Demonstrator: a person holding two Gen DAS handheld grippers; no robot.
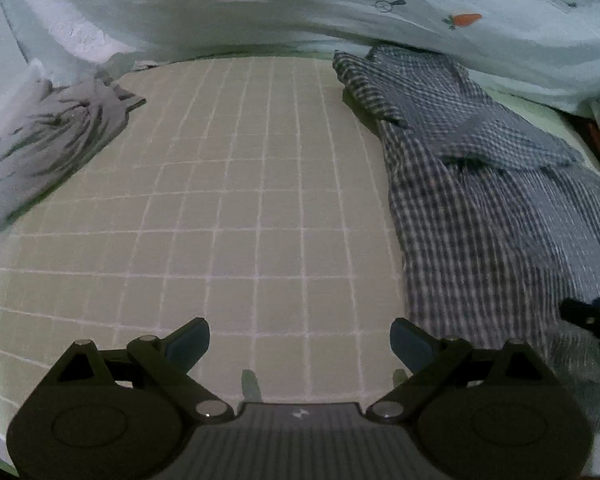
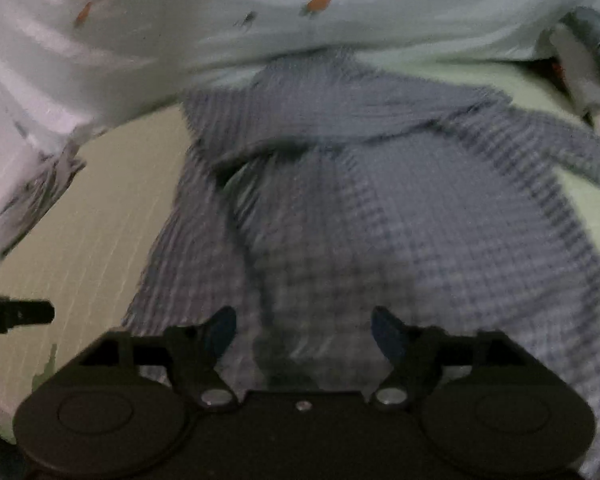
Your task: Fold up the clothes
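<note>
Your left gripper (image 1: 300, 344) hung wide open over the bare grid mat (image 1: 228, 216), gripping nothing. Right gripper (image 2: 304, 330) was spread too, empty, above the rumpled checked shirt (image 2: 380, 220) lying beside it.

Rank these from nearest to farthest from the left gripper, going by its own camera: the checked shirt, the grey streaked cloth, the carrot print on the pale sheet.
From the left gripper:
1. Checked shirt, right side.
2. Grey streaked cloth, far left.
3. Carrot print, top right on the pale sheet.
</note>
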